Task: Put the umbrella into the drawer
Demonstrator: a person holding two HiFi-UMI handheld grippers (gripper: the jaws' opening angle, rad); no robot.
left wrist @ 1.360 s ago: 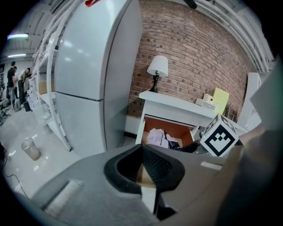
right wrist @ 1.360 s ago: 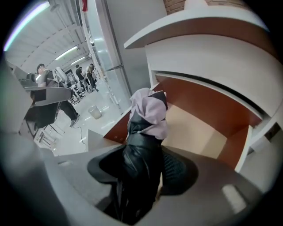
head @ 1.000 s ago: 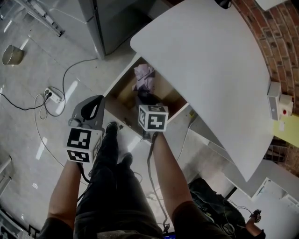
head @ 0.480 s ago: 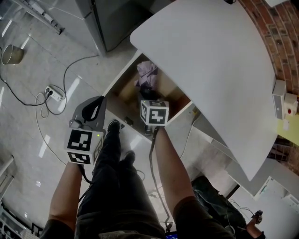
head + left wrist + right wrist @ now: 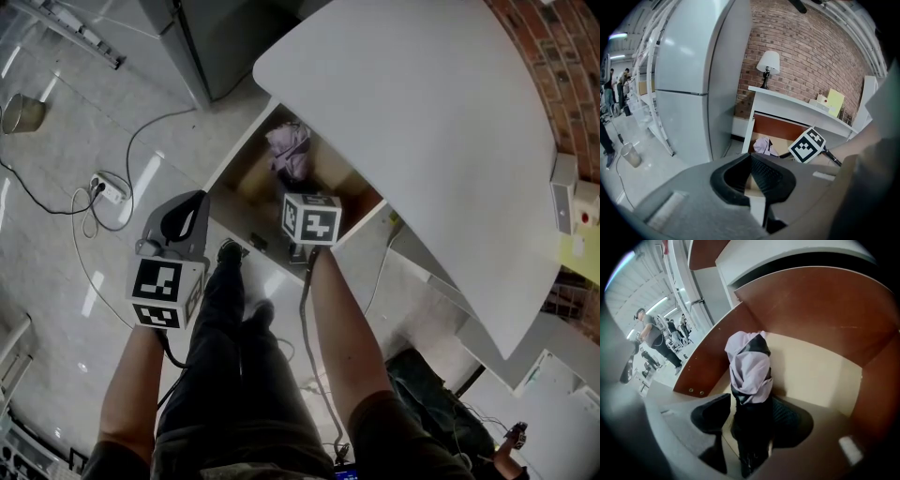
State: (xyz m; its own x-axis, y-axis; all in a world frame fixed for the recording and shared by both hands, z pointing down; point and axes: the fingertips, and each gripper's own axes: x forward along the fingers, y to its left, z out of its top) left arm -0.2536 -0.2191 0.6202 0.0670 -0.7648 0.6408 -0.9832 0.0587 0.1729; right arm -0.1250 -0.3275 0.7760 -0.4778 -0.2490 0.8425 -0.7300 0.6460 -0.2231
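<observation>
The folded umbrella, lilac cloth over a black handle, lies in the open wooden drawer under the white desk top. My right gripper reaches down into the drawer over the umbrella's handle end. In the right gripper view the umbrella runs between the pads of the right gripper, which have just been opening; a strip of light shows beside the left pad. The drawer's floor is pale wood. My left gripper hangs left of the drawer, its tips together and holding nothing.
A grey cabinet stands left of the desk. On the floor lie a power strip with cables and a metal bucket. The person's legs stand before the drawer. A lamp sits on the desk.
My right gripper has sunk slightly toward the drawer with the umbrella. The left gripper has stayed where it was.
</observation>
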